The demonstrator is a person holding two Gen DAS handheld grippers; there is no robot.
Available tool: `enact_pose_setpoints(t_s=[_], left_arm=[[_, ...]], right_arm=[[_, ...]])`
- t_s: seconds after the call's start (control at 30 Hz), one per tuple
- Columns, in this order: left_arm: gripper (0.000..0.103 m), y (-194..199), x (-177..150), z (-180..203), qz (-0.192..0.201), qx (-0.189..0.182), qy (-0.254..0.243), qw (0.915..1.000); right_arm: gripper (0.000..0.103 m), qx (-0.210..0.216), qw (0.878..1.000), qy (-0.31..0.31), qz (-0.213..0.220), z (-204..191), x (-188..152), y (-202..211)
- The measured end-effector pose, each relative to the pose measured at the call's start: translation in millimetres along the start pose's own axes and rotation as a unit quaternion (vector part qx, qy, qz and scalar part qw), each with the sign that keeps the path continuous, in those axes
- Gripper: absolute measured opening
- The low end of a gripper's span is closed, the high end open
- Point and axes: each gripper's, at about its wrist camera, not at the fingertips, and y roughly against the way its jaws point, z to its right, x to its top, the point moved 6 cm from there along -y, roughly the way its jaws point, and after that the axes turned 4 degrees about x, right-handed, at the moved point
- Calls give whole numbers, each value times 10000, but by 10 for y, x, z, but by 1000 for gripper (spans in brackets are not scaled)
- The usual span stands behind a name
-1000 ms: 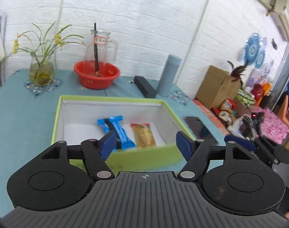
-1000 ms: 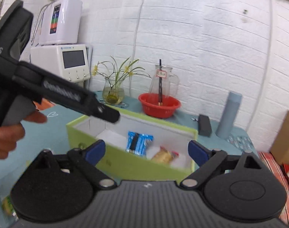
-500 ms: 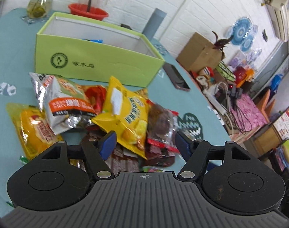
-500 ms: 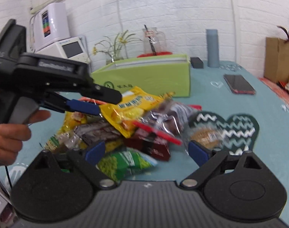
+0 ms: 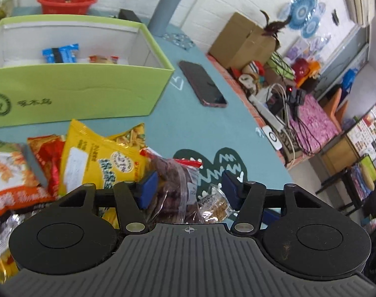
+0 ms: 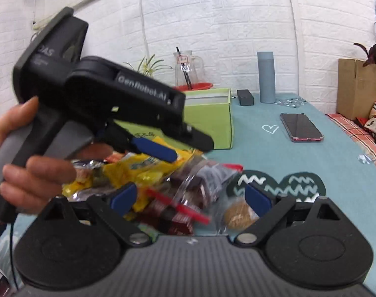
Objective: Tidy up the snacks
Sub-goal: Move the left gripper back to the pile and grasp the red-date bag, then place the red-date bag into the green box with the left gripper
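Note:
A pile of snack packs lies on the teal table in front of a green box (image 5: 84, 91). The box holds a blue pack (image 5: 60, 53) and an orange pack (image 5: 102, 59). My left gripper (image 5: 186, 189) is open, its jaws on either side of a clear bag of dark snacks (image 5: 173, 188), beside a yellow bag (image 5: 99, 163). A small cracker pack (image 5: 214, 204) lies to the right. My right gripper (image 6: 190, 198) is open and empty, low over the clear bag (image 6: 202, 180) and a round biscuit pack (image 6: 237, 214). The left gripper also shows in the right wrist view (image 6: 160, 151), above the yellow bag (image 6: 138, 170).
A phone (image 5: 202, 83) lies right of the box. A grey cylinder (image 5: 169, 8), a black case (image 6: 245, 97), a red bowl (image 5: 66, 1) and a glass jug (image 6: 185, 70) stand behind it. A cardboard box (image 5: 242, 40) and clutter sit past the table's right edge.
Both grippers have come down from over the box to the snack pile. The left gripper has moved right and lower, and its jaws now straddle the clear bag.

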Motion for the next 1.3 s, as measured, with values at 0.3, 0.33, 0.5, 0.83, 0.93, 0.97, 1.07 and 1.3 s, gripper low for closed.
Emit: enact_pose_setpoints(t_s=[0.3,0.33,0.5,0.83,0.93,0.97,1.07,1.3], left_arm=[[27,-278,-101,-114,-182,448,-432,9979],[26,-261,-124,-96,-148,467,-455,9978],[24,-7,-348,156,14,267,-249,9993],[31,-4,-1197,540,-427,-7,42,9991],[43,127,-1173,506,-261,22,-58,9996],[47,160,-1163,493,-192,100,-118,9997],[43,142,-1172,449,-209,244,-186,9993],[15,90,-1129,535,-394,-322,-266,9984]], right_arm=[[82,378,9979,-100,-524,62,-71,-556],[80,388,9978,-109,-528,62,-65,-532],[79,185,9990,90,-388,-31,-148,-82],[84,-123,9972,-204,-706,-29,-716,663],[90,-213,9984,-176,-499,-32,-725,807],[90,-303,9983,-139,-472,-35,-733,824],[86,-252,9981,-243,-509,1,-759,729],[71,-234,9984,-232,-452,11,-643,663]])
